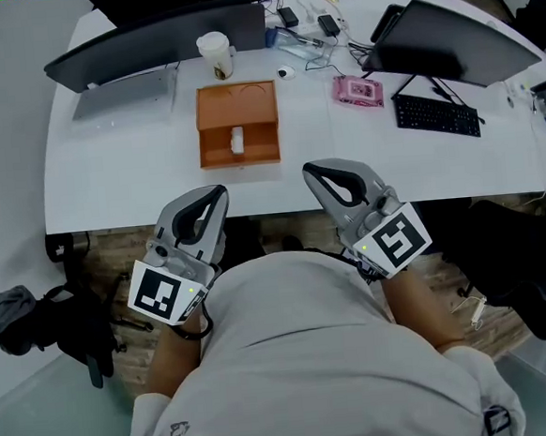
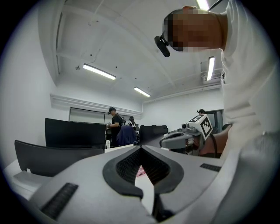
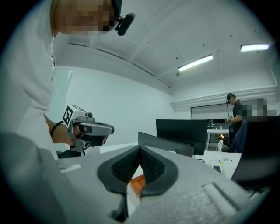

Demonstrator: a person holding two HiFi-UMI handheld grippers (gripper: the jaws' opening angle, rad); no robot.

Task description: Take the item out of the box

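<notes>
While my left gripper [image 1: 216, 192] and right gripper [image 1: 313, 171] hover at the table [image 1: 138, 176] edge, fingers pressed together and empty, the box [image 1: 212, 132] sits at twelve o'clock with the item [image 1: 237, 141] in its near part. I should first open one gripper wide, then approach level and straddle the item.

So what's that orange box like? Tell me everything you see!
The orange box looks like cardboard, squarish and open on top. It lies flat on the white table, apart from the table's near edge. A small white item sits in its nearer half. A paper cup stands just behind it.
</notes>
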